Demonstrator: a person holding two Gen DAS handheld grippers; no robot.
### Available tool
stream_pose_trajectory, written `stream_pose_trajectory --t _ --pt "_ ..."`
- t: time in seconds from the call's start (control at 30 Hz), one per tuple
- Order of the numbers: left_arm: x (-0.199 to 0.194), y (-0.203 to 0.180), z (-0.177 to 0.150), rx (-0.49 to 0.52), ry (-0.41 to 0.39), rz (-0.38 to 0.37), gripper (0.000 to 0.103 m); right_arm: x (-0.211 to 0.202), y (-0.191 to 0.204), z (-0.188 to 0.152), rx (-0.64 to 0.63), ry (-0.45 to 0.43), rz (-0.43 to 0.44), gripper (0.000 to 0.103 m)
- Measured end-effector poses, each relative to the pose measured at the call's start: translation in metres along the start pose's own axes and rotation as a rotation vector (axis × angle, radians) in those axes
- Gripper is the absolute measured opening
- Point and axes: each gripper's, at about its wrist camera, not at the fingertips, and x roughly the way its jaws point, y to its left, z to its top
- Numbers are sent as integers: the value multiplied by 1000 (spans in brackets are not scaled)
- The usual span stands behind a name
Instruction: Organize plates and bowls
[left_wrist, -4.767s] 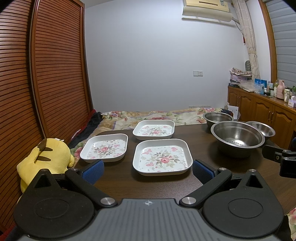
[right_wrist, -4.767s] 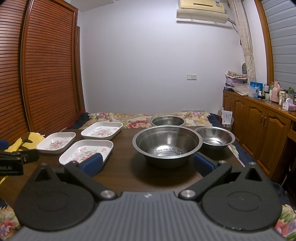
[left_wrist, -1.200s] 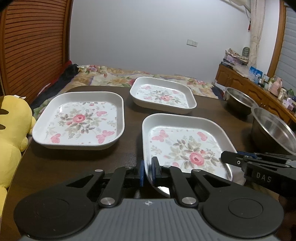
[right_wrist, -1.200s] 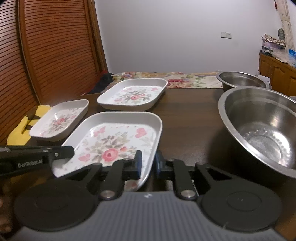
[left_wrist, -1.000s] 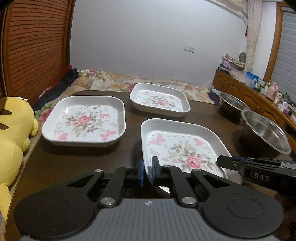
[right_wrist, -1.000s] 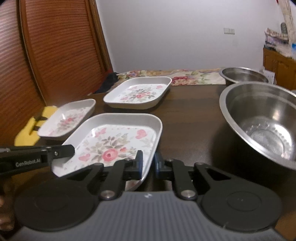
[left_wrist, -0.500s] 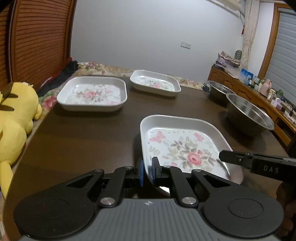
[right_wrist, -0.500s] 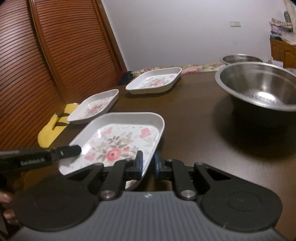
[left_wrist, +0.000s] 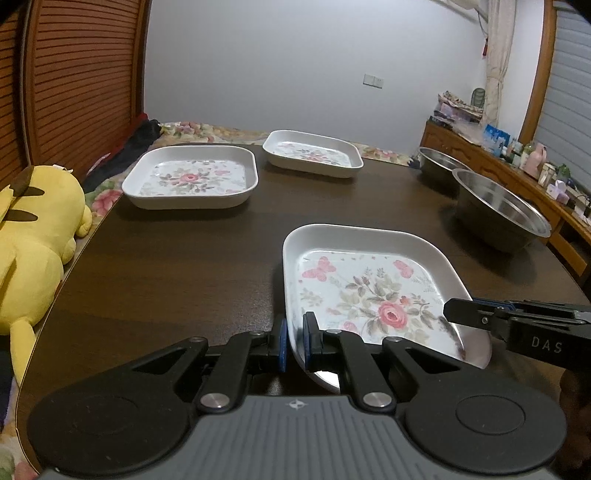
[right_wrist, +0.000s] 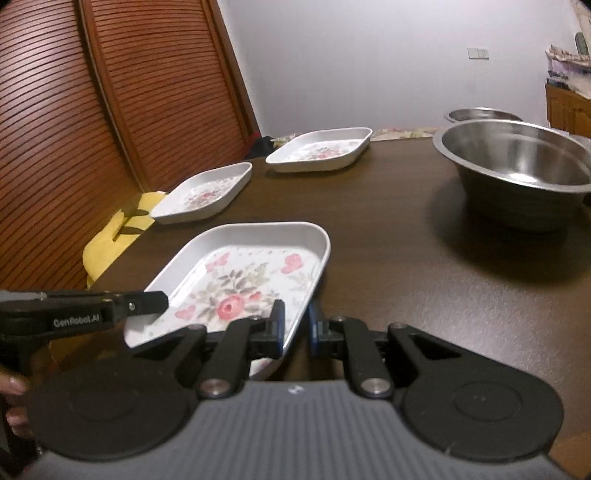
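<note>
A white square plate with a rose print (left_wrist: 365, 291) is held by both grippers near the table's front, lifted a little. My left gripper (left_wrist: 293, 341) is shut on its near left rim. My right gripper (right_wrist: 295, 325) is shut on its near right rim; the plate also shows in the right wrist view (right_wrist: 243, 280). Two more floral plates sit further back: one at left (left_wrist: 190, 179) and one behind it (left_wrist: 314, 153). A large steel bowl (left_wrist: 498, 210) stands at right, a smaller one (left_wrist: 439, 162) behind it.
The dark wooden table (left_wrist: 184, 258) has bare surface between the held plate and the far plates. A yellow plush toy (left_wrist: 33, 236) lies off the table's left edge. A slatted wooden door (right_wrist: 110, 110) is at left, and a cabinet (left_wrist: 517, 173) with clutter at right.
Both grippers, shut on the near plate, have drawn it back towards the table's front, away from the other two plates. The far plates and bowls have not moved.
</note>
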Motion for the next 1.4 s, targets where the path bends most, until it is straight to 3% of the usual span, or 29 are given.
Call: stream_pose_trajectory --t 0.7,1.03,1.4 --pt "-1 1 2 -10 -6 2 13 0 8 -4 -85 -25 -40 16" --pt "-12 7 17 -8 -46 28 38 -18 0 15 -75 -99 -39 28" --pt "1 37 64 34 -98 105 49 -6 11 75 -162 -125 46 47"
